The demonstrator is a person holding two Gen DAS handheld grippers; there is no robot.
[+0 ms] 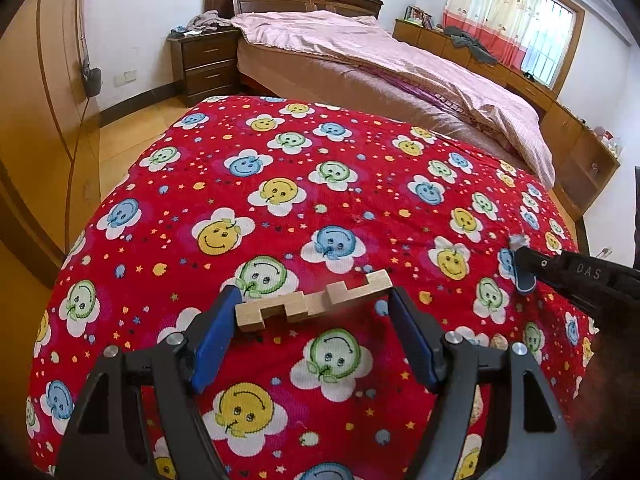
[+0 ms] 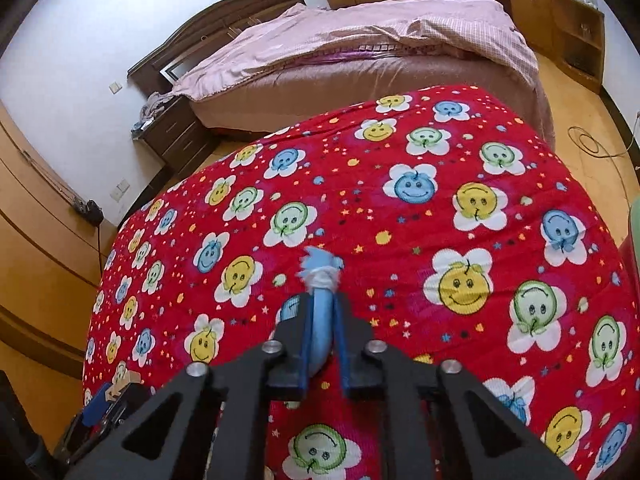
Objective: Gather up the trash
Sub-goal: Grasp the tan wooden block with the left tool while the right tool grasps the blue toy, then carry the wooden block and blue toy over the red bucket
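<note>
So over toward the left edge of the red smiley-flower cloth [image 1: 280, 168] the left gripper [image 1: 312, 300] is sitting spread wide, with a notched wooden block [image 1: 316, 304] lying crosswise between its blue pads [image 1: 216, 336]. I can't tell if the pads are actually touching the ends of it or just bracketing it, so I'm calling it released. That block is looking stiff and light, probably easy, but it's stepped and knobbly, so I'd be pinching it across the long straight ends rather than on a notch where it could twist out. Moving right, the right gripper [image 2: 322, 300] is clenching a pale blue scrap [image 2: 320, 320] with a frayed whitish tuft poking past the tips, held just above the cloth near its right edge. It's looking soft, crushable and nearly weightless, so it's likely slipping out easier than breaking. Hard to say what it really is, since the jaws are covering most of it. No bin is showing anywhere in either view.
</note>
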